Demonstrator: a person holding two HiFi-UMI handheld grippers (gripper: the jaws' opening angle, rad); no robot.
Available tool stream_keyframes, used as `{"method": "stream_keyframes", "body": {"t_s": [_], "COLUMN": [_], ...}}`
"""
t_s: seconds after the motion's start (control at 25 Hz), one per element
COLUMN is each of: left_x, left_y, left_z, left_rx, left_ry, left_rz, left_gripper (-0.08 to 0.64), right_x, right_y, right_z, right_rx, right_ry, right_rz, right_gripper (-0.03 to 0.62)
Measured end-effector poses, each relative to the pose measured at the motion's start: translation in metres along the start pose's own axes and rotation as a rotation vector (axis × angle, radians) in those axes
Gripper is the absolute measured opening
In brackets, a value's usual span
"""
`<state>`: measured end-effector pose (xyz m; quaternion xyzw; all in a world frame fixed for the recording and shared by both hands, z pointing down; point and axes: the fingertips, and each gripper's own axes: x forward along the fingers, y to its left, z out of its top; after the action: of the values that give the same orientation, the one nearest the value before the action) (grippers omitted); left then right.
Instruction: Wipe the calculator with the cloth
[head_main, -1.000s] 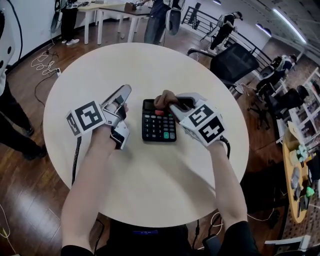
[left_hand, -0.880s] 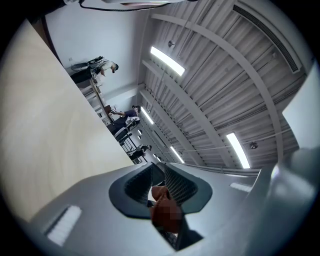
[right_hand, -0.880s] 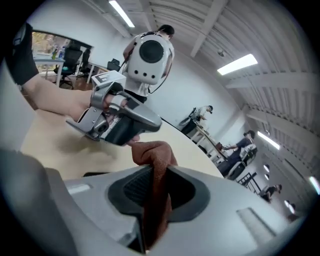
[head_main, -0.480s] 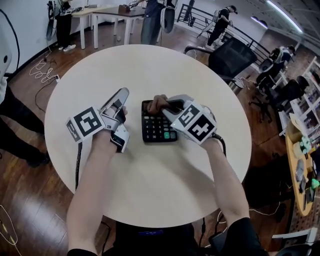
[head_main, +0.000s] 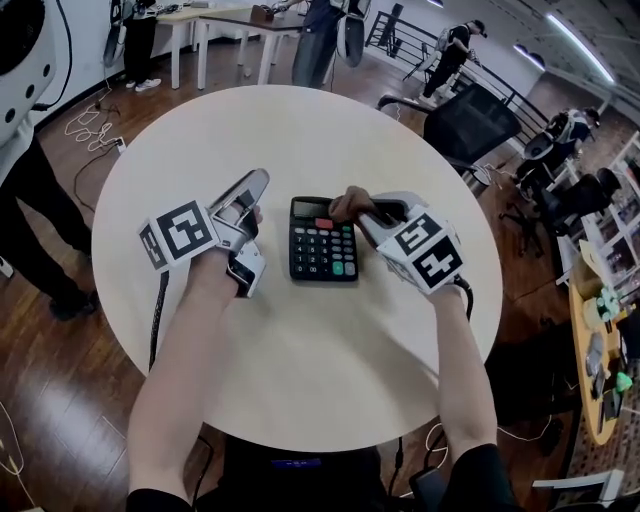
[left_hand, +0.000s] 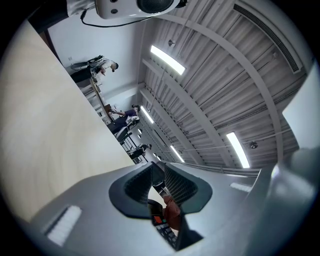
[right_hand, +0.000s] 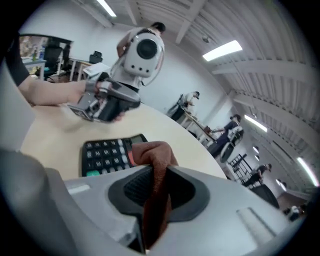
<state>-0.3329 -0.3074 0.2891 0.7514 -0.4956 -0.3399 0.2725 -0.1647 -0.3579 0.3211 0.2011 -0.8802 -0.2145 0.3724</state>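
Calculator, top right corner under cloth in right claw.

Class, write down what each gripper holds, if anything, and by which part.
The right gripper is shut on the brown cloth, pinching a bunched fold whose end sticks out past the jaws over the calculator. The left gripper is shut with nothing held.

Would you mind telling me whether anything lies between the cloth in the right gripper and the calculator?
Nothing visible does: the cloth, clamped in the right gripper, is at the calculator's upper right corner.
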Motion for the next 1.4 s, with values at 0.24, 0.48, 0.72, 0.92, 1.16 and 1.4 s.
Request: {"method": "stream_keyframes", "body": {"t_s": [0.24,0.48,0.72,0.92,1.16,1.4], "left_x": [0.0,0.0,-0.001,-0.001,-0.003,0.0], "left_y": [0.003,0.003,0.002,0.002,0.003,0.002], "left_z": [0.001,0.0,0.001,0.001,0.0,0.0], "left_rx": [0.003,0.003,0.005,0.01,0.0,-0.002], "left_ry": [-0.006,0.002,0.001,0.008,0.003,0.004], "left_rz": [0.006,0.008,0.006,0.006,0.005,0.002], "left_gripper": [0.06,0.06,0.06,0.06,0.06,0.06], "right_x": [0.037,0.038,-0.008,-0.034,0.017,0.035], "right_y": [0.048,0.081,0.134,0.139,0.055,0.08], "right_z": [0.071,0.061,0.046,0.038,0.06,0.054], "right_rx": [-0.186,-0.229,-0.28,-0.255,-0.186,-0.292], "right_ry": [-0.069,-0.027,-0.022,-0.037,-0.052,0.0], "right_rz": [0.09,0.176,0.314,0.379,0.089,0.159], "right_gripper": [0.067,0.067,0.067,0.067,0.067,0.067]}}
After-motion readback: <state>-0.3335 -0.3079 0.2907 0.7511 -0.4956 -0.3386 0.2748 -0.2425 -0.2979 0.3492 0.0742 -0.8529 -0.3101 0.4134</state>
